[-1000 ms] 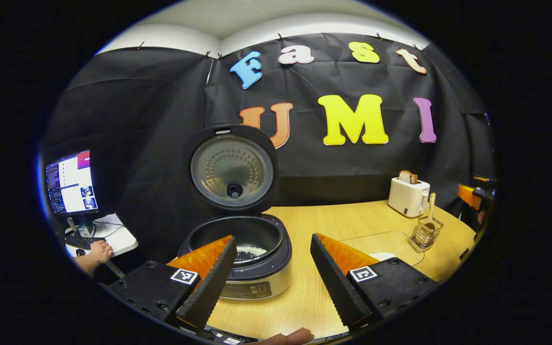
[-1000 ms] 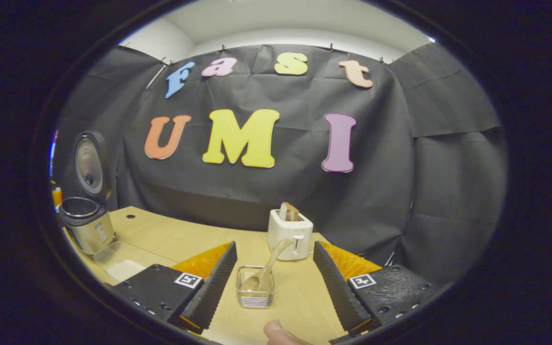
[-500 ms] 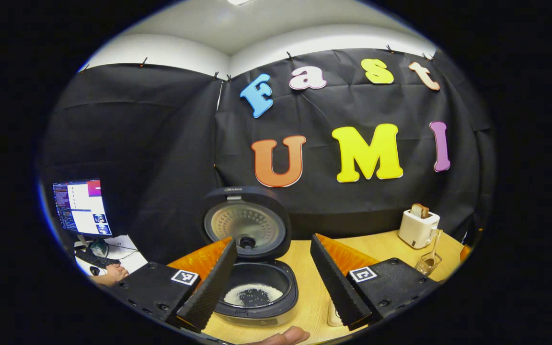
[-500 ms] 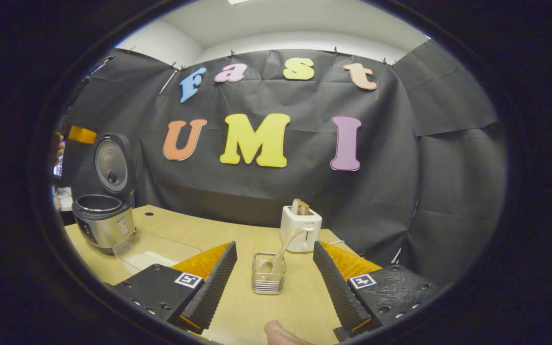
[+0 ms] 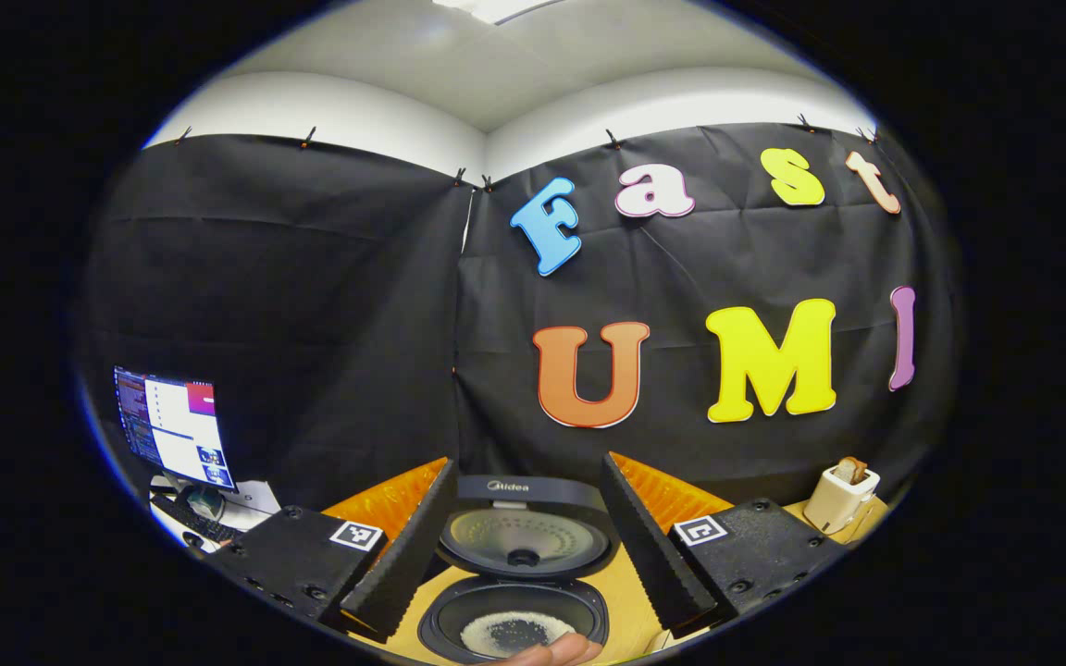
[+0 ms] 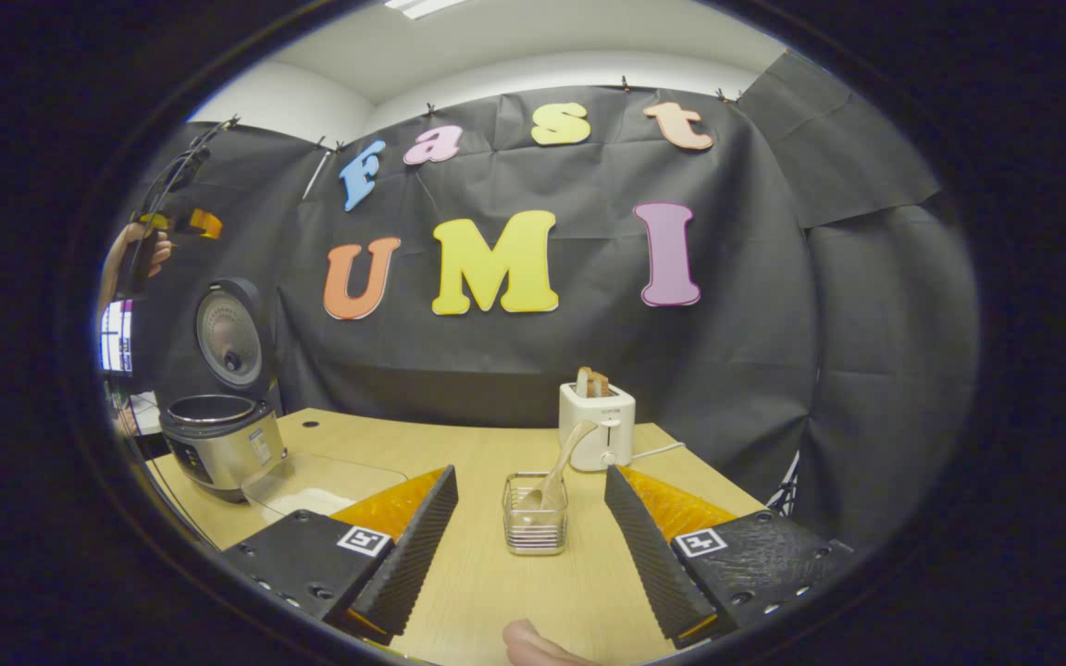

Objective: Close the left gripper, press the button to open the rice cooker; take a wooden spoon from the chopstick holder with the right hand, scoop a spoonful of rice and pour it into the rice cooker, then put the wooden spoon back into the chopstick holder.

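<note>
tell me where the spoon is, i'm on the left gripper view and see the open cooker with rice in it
observer: The spoon stands in the holder, bowl down, handle leaning toward the toaster.
operator: is the right hand-held gripper on it
observer: No. The right hand-held gripper is open, short of the holder, touching nothing.
operator: any rice out there to scoop
observer: Yes, a clear tray beside the cooker holds white rice.
</note>
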Tool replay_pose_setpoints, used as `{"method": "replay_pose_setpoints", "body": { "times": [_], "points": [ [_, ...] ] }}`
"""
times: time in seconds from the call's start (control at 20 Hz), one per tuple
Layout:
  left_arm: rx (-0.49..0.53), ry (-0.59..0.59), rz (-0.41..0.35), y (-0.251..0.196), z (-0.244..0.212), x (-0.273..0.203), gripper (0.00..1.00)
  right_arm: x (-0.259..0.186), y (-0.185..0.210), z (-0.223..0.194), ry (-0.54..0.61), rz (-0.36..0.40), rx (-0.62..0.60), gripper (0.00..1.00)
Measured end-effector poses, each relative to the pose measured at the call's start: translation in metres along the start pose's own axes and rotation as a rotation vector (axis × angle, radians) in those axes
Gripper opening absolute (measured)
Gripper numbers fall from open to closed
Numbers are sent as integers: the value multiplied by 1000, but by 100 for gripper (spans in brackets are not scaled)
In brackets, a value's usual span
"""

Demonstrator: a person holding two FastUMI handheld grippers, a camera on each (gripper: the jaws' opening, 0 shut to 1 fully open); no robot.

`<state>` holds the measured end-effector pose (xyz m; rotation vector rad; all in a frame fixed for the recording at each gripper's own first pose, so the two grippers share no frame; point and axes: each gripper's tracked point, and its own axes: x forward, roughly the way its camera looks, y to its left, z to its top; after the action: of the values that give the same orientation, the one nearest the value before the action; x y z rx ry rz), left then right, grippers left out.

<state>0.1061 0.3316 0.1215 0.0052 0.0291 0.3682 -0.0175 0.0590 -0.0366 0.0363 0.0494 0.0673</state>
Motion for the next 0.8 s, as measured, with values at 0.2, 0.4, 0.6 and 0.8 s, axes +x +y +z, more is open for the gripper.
{"method": "replay_pose_setpoints", "body": {
  "times": [0.2,0.4,0.6,0.8],
  "points": [
    [8,-15,-25,-9,17,41,100,-1,-7,3,-20,3,-8,95],
    [-11,8,-46,-20,11,79,98,3,-15,2,-22,2,14,96],
    [-48,53,-19,-13,-5,121,98,11,-23,-5,-7,-10,44,95],
    [-61,158,8,-2,-33,154,98,17,-21,-16,26,-10,69,97]
  ]
}}
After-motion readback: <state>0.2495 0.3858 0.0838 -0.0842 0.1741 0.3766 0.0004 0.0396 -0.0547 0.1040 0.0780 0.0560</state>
